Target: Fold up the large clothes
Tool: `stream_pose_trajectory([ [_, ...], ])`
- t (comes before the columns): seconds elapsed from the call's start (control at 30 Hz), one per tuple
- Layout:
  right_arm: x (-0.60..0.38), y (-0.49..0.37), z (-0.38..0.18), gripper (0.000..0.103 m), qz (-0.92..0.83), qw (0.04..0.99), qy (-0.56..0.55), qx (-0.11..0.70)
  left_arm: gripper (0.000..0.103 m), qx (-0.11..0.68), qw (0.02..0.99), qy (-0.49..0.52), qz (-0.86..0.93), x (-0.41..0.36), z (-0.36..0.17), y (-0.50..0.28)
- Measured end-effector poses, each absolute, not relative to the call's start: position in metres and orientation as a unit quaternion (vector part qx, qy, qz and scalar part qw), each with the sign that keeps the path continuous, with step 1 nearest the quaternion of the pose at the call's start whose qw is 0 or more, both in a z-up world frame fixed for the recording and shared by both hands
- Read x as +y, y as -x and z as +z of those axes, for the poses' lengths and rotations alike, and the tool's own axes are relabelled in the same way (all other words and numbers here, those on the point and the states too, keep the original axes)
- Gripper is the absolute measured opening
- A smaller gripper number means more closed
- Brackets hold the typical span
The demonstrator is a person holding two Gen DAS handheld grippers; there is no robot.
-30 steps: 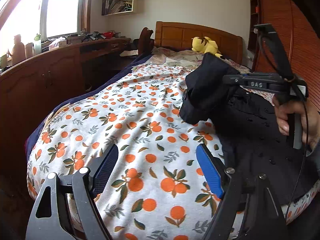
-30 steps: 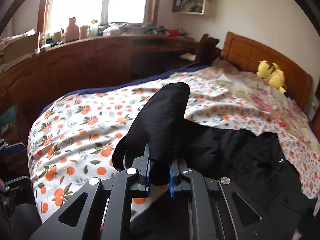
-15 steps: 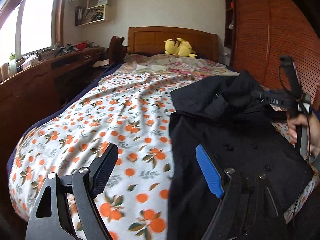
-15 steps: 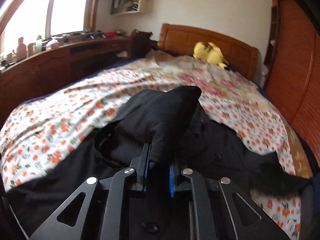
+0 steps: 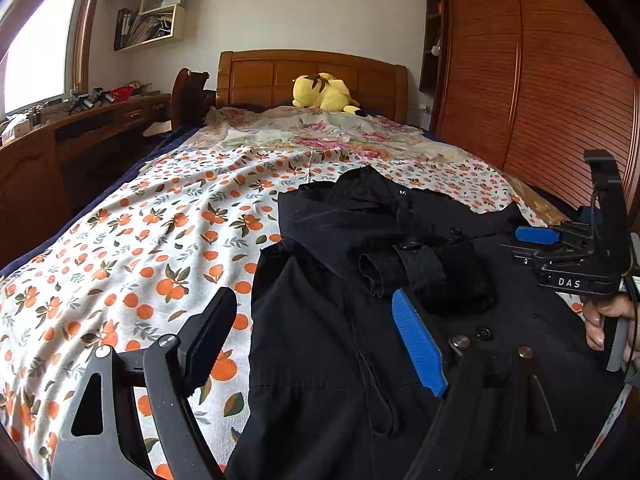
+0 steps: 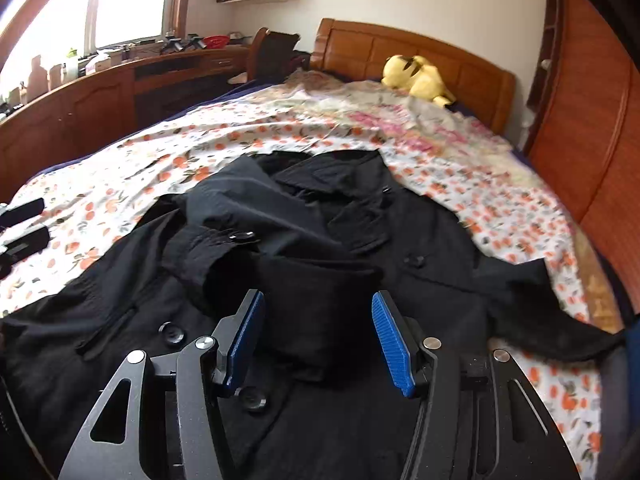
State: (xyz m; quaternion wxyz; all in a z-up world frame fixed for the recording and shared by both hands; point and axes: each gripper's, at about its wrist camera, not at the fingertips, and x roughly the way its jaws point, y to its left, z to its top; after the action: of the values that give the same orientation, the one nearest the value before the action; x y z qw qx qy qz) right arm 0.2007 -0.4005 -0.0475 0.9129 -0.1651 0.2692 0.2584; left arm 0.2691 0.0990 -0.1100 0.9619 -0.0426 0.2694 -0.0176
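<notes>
Black cloth, a coat [image 6: 328, 240], is spread on the bed [image 5: 168, 240] with one sleeve [image 6: 248, 248] laid across its buttoned front. The right gripper [image 6: 318, 340] has just been opening, its pads apart and off the cuff between them, so the sleeve fold is judged as just released; the left gripper [image 5: 316, 340] is held wide apart over the coat's edge, gripping nothing. Next, the other sleeve [image 6: 540, 312], trailing toward the wardrobe [image 5: 540, 100], would likely need to be pinched and brought across.
</notes>
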Motion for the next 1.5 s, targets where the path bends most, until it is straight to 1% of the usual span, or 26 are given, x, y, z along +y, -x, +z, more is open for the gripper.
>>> stream_pose_trajectory([
  [0.23,-0.386,-0.221,-0.060,0.058,0.304,0.896,0.134,0.295,0.081,0.292,0.955,0.047,-0.024,0.101,-0.134,-0.280],
  [0.67,-0.355,-0.240,-0.074,0.058,0.338,0.877,0.124,0.317,0.081,0.291,0.954,0.060,-0.033,0.106,-0.136,-0.275],
  [0.7,-0.354,-0.242,-0.076,0.053,0.339,0.875,0.126,0.321,0.081,0.292,0.954,0.060,-0.033,0.106,-0.137,-0.275],
  [0.73,-0.355,-0.243,-0.077,0.030,0.343,0.873,0.127,0.324,0.081,0.292,0.954,0.060,-0.032,0.106,-0.137,-0.275],
  [0.8,-0.357,-0.247,-0.079,0.012,0.338,0.871,0.132,0.332,0.081,0.293,0.954,0.058,-0.030,0.105,-0.138,-0.275],
  [0.83,-0.361,-0.247,-0.078,0.008,0.332,0.874,0.127,0.332,0.081,0.294,0.954,0.057,-0.030,0.105,-0.139,-0.275],
  [0.9,-0.369,-0.242,-0.068,0.006,0.339,0.877,0.118,0.321,0.081,0.293,0.954,0.054,-0.031,0.103,-0.140,-0.273],
  [0.97,-0.379,-0.230,-0.057,0.005,0.333,0.886,0.120,0.299,0.081,0.290,0.955,0.052,-0.032,0.103,-0.140,-0.272],
  [1.17,-0.437,-0.177,-0.021,0.005,0.326,0.908,0.074,0.254,0.081,0.287,0.956,0.052,-0.032,0.102,-0.139,-0.271],
  [1.33,-0.482,-0.147,-0.021,0.005,0.299,0.919,0.049,0.253,0.081,0.290,0.955,0.048,-0.032,0.099,-0.139,-0.270],
  [1.5,-0.516,-0.132,-0.037,0.005,0.246,0.930,0.072,0.262,0.081,0.288,0.956,0.045,-0.037,0.097,-0.138,-0.269],
])
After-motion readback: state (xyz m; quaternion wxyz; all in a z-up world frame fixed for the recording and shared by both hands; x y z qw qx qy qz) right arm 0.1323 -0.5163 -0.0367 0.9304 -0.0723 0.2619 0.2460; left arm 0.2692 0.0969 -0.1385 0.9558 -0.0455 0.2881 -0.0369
